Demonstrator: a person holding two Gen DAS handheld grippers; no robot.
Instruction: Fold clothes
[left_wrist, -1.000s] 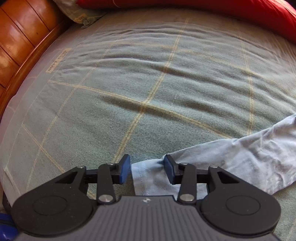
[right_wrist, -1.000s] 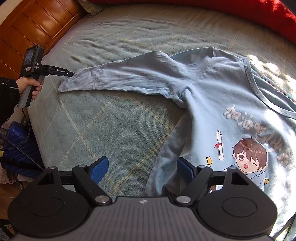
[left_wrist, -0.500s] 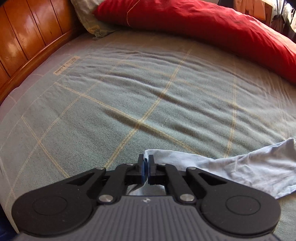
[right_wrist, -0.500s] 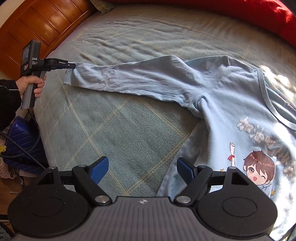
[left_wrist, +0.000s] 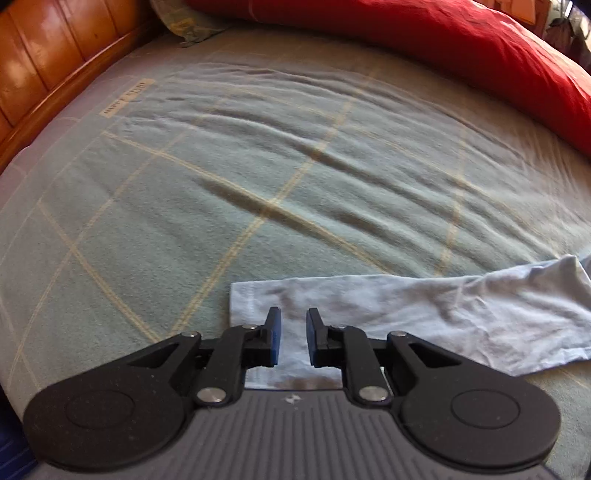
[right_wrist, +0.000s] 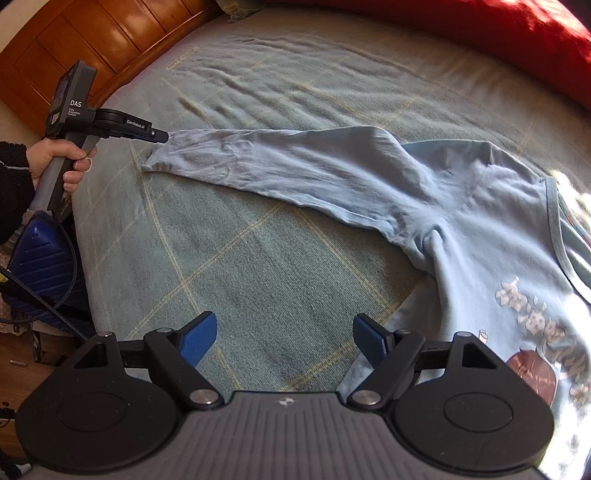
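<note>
A light blue long-sleeved shirt (right_wrist: 480, 229) with a cartoon print lies spread on the bed. Its left sleeve (right_wrist: 280, 162) stretches out flat toward the bed's left side. In the left wrist view the sleeve cuff (left_wrist: 332, 299) lies flat under my left gripper (left_wrist: 293, 338), whose jaws stand slightly apart just above the cuff, holding nothing. In the right wrist view the left gripper (right_wrist: 162, 136) sits at the cuff's end. My right gripper (right_wrist: 284, 341) is wide open and empty, above the blanket beside the shirt's lower side edge.
The bed has a grey-green checked blanket (left_wrist: 258, 177). A red duvet (left_wrist: 480, 55) lies along the far side. A wooden headboard (right_wrist: 92, 48) stands at the left. A blue suitcase (right_wrist: 40, 266) and cables are beside the bed's left edge.
My left gripper closed on the sleeve cuff, pulled it outward and straight, and has now opened and let it go. The cuff lies flat. My right gripper stayed open and drifted left.
</note>
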